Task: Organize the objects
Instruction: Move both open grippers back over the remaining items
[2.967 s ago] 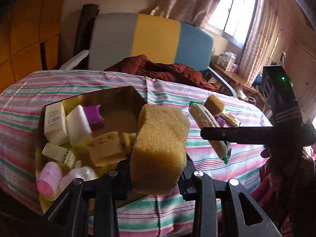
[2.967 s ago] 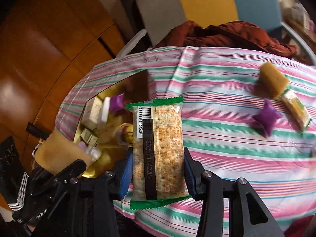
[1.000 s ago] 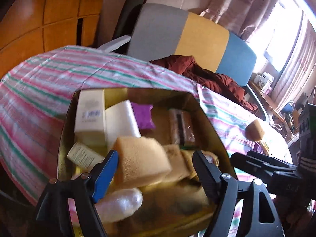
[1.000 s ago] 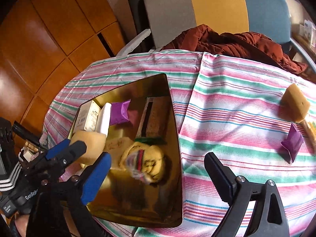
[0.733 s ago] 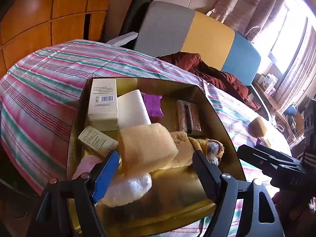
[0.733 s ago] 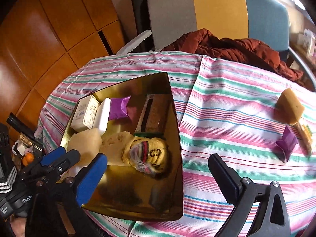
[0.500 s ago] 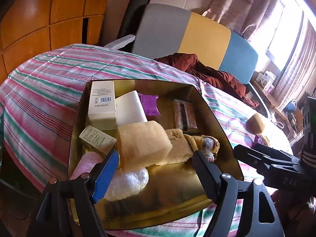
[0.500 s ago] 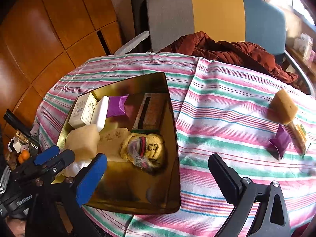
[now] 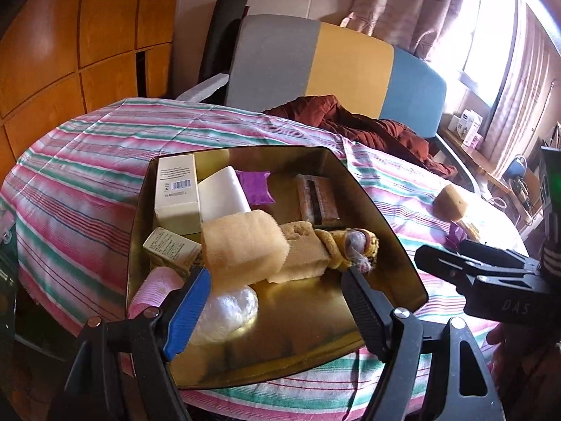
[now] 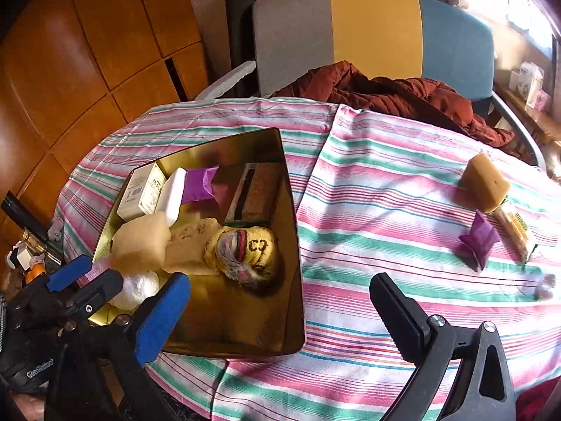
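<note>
A gold tray [image 9: 392, 242] [image 10: 296, 256] on the striped tablecloth holds several items: a yellow sponge [image 9: 242, 247] [image 10: 140, 242], a cracker packet [image 9: 317, 200] [image 10: 257, 193], a cream box [image 9: 175, 189], a white bar [image 9: 222, 194], a purple sachet [image 9: 254, 182] and a knitted yellow bundle [image 10: 245, 251]. My left gripper [image 9: 277, 301] is open and empty just above the tray's near edge. My right gripper [image 10: 280, 315] is open and empty over the tray's right rim. On the cloth to the right lie another sponge [image 10: 485, 182], a purple sachet [image 10: 478, 238] and a cracker packet [image 10: 515, 226].
A grey, yellow and blue chair [image 10: 371, 35] with a dark red garment [image 10: 385, 91] stands behind the table. Wooden panels [image 9: 70, 35] line the left wall. A small clear object [image 10: 545, 286] lies at the cloth's right edge.
Both grippers let go of the sponge and the cracker packet into the tray, opened, and have pulled back and up from it over the last second.
</note>
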Motion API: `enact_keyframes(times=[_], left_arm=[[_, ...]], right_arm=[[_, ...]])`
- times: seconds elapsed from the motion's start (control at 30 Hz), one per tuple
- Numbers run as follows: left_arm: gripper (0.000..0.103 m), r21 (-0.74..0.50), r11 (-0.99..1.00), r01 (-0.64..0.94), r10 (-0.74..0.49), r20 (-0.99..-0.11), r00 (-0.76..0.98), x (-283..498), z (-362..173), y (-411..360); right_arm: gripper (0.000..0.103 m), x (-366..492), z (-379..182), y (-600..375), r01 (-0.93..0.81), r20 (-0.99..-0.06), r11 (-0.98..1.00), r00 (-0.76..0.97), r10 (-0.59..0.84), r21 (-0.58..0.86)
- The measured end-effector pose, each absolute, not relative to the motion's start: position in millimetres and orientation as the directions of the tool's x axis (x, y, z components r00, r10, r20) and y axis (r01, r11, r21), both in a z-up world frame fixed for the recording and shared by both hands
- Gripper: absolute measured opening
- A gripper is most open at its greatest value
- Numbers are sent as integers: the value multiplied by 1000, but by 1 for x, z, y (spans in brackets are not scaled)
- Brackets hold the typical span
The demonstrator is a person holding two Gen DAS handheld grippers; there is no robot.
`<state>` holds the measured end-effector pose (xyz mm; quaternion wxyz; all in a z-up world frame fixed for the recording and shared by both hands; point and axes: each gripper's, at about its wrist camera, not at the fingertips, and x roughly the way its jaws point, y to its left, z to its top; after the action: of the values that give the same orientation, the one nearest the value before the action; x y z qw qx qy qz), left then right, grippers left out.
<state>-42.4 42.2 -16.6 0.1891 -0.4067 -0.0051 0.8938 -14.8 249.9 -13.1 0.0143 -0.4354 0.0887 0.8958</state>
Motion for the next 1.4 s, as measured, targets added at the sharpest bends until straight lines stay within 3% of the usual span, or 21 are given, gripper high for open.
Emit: enact_keyframes(times=[0.8, 1.4], left_arm=[[78, -49, -865, -499, 375, -725, -578, -16, -2, 103], [78, -42, -783, -621, 442, -740, -507, -8, -4, 155]], right_arm=[[103, 10, -17, 317, -241, -788, -963, -613, 56, 119], [103, 45, -4, 471, -517, -795, -850, -555, 244, 100]])
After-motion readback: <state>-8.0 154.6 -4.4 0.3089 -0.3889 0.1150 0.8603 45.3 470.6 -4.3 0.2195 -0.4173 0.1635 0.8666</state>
